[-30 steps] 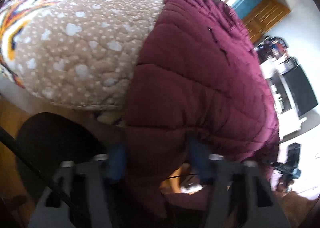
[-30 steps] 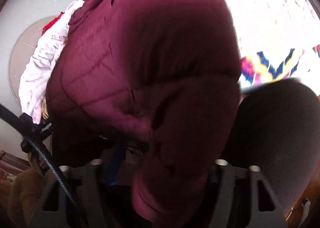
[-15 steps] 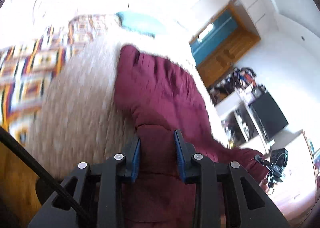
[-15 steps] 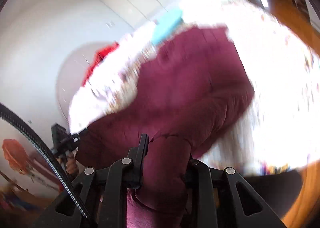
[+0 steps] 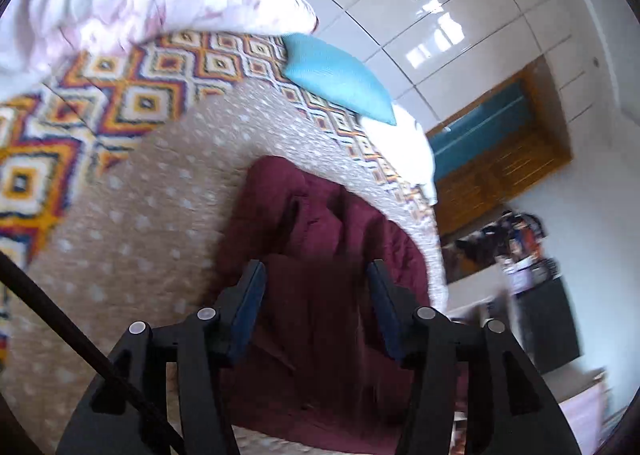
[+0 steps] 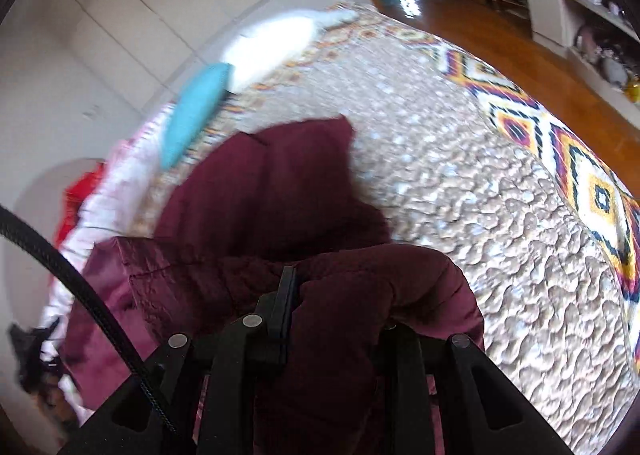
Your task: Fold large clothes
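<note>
Both grippers have pulled up and back since a second ago: the maroon puffer jacket (image 5: 320,223) then filled both views, now it lies lower on the beige dotted blanket (image 5: 132,223), with far more of the bed showing. Left gripper (image 5: 316,295): jaws have just been opening, spread wide with jacket fabric between them; pads look clear of it, though blur makes that uncertain. Right gripper (image 6: 336,295): clenched on a bunched fold of the jacket. Its right finger is hidden under the fabric. Jacket's long axis runs away from both cameras toward the teal pillow (image 5: 340,77) and the wall. No containers in view. Patterned quilt (image 5: 48,143) shows beyond the blanket's edges.
</note>
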